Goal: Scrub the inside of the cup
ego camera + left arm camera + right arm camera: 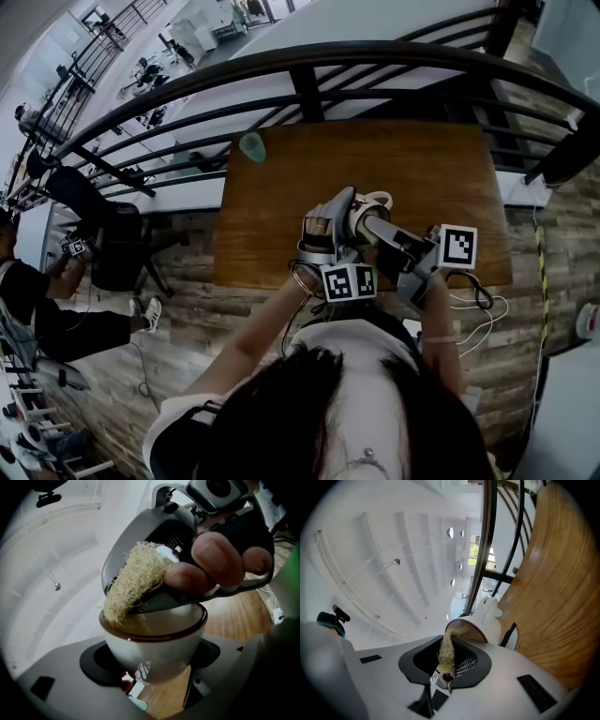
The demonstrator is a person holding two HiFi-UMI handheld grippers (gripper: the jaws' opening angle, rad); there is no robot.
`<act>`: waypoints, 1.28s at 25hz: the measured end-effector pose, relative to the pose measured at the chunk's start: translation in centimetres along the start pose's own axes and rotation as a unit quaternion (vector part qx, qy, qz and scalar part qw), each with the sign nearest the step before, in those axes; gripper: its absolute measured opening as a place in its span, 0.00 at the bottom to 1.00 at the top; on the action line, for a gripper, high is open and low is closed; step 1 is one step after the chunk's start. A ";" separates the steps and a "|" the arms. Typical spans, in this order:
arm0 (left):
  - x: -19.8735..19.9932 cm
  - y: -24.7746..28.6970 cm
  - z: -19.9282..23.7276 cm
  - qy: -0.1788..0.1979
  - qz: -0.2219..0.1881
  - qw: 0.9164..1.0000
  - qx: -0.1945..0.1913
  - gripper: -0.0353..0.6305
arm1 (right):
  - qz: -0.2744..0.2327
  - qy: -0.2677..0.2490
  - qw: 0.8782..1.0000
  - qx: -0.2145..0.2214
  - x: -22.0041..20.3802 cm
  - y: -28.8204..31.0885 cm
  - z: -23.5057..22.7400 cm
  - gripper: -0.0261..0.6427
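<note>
Left gripper (152, 663) is clamped on the cup (154, 641), pads against its lower wall on both sides. Judged purpose: to hold the cup off the table with its mouth open to the other tool. Right gripper (446, 663) has its jaws nearly together, pinching a loofah (133, 581) by one end so that the free end reaches forward. That end lies at the cup's brown rim on one side. It appears to dip inside, though contact with the inner wall cannot be confirmed from these views. The scrubbing step is judged to be in hand.

Both tools are held above the near edge of a wooden table (422, 178), close to the person. A small teal object (251, 146) stands well apart at the far left corner. Beyond the table runs a dark railing (309, 89) overlooking a lower office floor. A dark chair (112, 234) stands left of the table.
</note>
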State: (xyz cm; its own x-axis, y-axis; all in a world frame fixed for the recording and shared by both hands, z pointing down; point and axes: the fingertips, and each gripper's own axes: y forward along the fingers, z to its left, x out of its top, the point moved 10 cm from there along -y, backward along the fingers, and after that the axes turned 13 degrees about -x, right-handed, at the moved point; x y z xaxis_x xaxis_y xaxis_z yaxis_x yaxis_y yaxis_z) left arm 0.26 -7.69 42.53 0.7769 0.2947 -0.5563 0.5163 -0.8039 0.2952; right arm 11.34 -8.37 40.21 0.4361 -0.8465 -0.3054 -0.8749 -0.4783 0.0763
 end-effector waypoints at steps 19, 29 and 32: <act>-0.3 -1.0 -0.5 0.002 0.005 0.999 -0.031 0.66 | 0.068 -0.119 0.989 -0.053 -0.4 0.2 2.1 0.14; -1.2 -3.3 -2.1 0.007 0.017 0.999 -0.046 0.66 | 0.125 -0.191 0.969 -0.099 -3.0 0.9 2.8 0.14; -1.5 -4.0 -2.3 0.009 0.018 0.999 -0.050 0.66 | 0.138 -0.202 0.964 -0.106 -3.7 1.2 3.0 0.14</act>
State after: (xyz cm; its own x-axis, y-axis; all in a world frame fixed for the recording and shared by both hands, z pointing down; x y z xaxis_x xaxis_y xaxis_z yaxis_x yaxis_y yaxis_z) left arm -2.16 -3.71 43.96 0.8011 0.2770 -0.5306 0.5209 -0.7592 0.3902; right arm 8.01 -5.09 38.61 0.0367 -0.8084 -0.5874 -0.8641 -0.3209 0.3876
